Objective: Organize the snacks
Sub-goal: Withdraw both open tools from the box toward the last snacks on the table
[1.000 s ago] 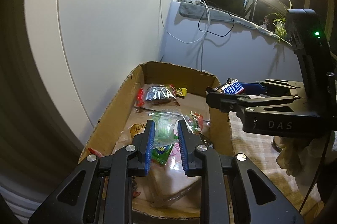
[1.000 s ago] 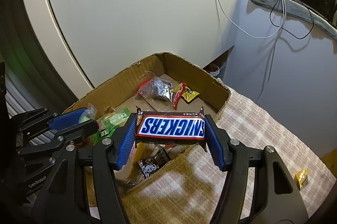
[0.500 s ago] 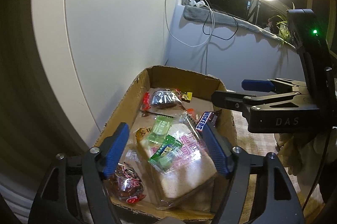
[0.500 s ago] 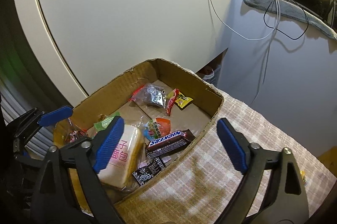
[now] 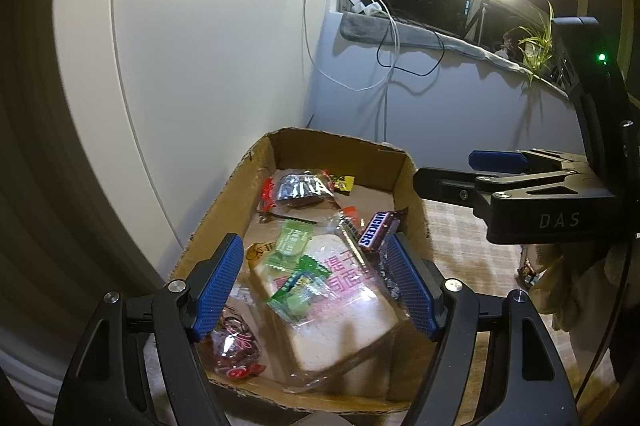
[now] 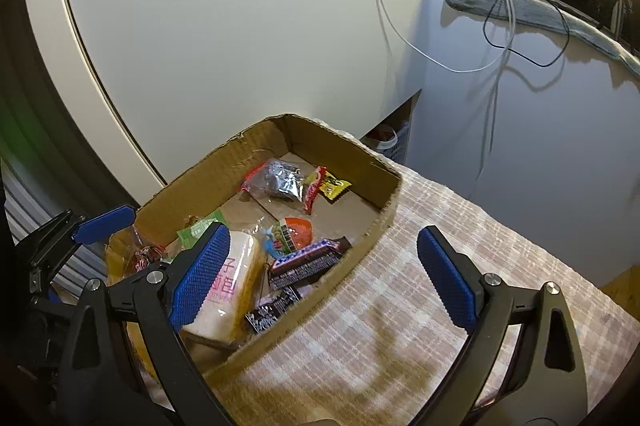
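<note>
Grippers left and right both wide apart, empty, above snack-filled cardboard box.

1. Cardboard box, open-topped, holds every snack below
2. Wrapped bread loaf at its near end, lying flat, green sachets on top
3. Snickers bar beside the loaf, by the box's right wall
4. Silver packet and yellow sachet at the far end

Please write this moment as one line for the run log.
left gripper: open, just released, empty | right gripper: open, just released, empty | Snickers bar: in cardboard box | green packets: on bread pack
</note>
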### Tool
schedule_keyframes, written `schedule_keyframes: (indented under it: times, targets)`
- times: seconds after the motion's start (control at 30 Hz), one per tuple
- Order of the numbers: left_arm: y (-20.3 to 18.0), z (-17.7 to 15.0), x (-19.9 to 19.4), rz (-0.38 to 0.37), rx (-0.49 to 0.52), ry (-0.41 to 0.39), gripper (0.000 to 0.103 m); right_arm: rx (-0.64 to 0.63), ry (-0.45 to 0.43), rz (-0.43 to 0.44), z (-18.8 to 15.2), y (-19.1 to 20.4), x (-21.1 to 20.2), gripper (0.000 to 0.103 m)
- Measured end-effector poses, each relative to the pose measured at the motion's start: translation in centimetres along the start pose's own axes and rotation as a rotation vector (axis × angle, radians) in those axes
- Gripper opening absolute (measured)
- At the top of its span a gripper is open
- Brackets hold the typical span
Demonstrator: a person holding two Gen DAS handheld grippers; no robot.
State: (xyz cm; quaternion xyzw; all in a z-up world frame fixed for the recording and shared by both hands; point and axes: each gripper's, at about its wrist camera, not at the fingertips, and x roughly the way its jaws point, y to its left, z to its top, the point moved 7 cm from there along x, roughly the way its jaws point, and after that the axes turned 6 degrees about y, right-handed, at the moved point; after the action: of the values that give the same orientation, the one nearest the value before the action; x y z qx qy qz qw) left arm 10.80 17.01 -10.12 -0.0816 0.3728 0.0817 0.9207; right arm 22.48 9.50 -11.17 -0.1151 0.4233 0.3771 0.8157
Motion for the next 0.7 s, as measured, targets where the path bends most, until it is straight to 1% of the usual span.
schedule_keyframes:
  times: [0.13,0.3,0.47,0.7]
  targets:
    - [-1.0,0.0,-0.3,-0.014,0.009,-0.005,0.074,0.018,-0.008,-0.02,-0.9,-1.4,-1.2,0.097]
    - [-3.3,0.0,-0.6,-0.044,0.038,-0.007,0.074,0.053,-0.018,-0.044,-2.2,-4.0,-2.9,0.097]
    - [-6.2,0.0,-0.4,-0.08,0.073,-0.003,0.074,0.099,-0.026,-0.083,-4.0,-7.7,-4.8,0.097]
    - [-10.4,-0.5,0.2,-0.14,0.124,0.019,0.074,0.168,-0.015,-0.137,-6.2,-13.3,-6.5,0.097]
